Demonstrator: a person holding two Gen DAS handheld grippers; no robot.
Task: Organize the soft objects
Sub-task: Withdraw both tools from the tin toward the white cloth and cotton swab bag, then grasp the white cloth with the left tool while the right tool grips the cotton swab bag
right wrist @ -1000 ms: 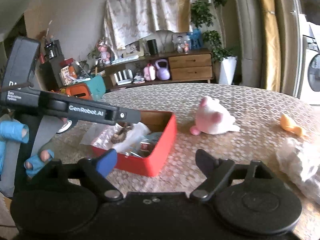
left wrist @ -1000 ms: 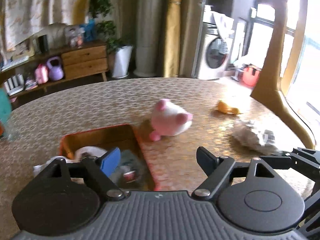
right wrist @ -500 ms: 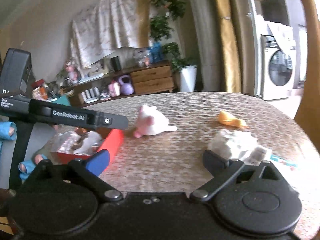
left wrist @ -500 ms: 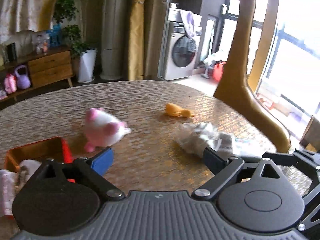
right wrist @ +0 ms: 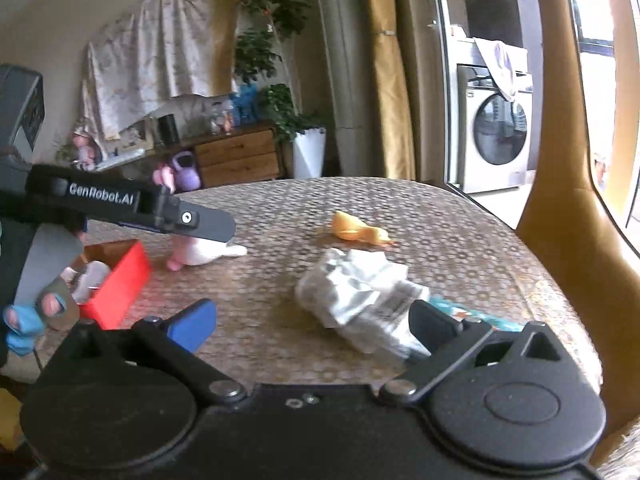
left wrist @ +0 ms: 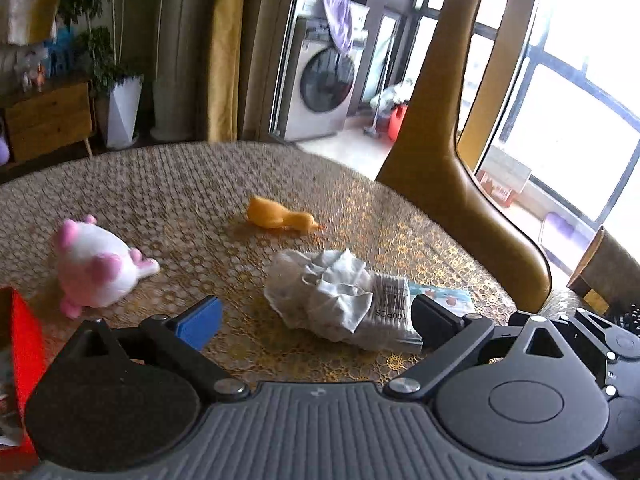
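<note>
A crumpled white plastic packet (left wrist: 332, 300) (right wrist: 356, 296) with a barcode lies on the patterned table just ahead of both grippers. My left gripper (left wrist: 316, 320) points down at it, its jaws opening, the packet ahead of the pads and untouched. My right gripper (right wrist: 314, 324) stands wide open before the same packet, holding nothing. A pink and white plush pig (left wrist: 94, 270) (right wrist: 204, 252) lies to the left. A yellow rubber duck (left wrist: 280, 218) (right wrist: 358, 230) lies farther back. One of the left gripper's fingers (right wrist: 208, 226) crosses the right wrist view and partly hides the pig.
A red box (left wrist: 24, 344) (right wrist: 116, 284) with items inside sits at the left. A tall tan giraffe figure (left wrist: 452, 184) stands past the table's right edge. A hand in a blue glove (right wrist: 24, 320) holds the left gripper. A wooden cabinet (right wrist: 236, 158) and washing machine (left wrist: 324, 84) stand beyond.
Both views have swung right, from the red box toward the crumpled packet, which now sits close ahead. The box has slid to the left edge. Both pairs of jaws stand wider.
</note>
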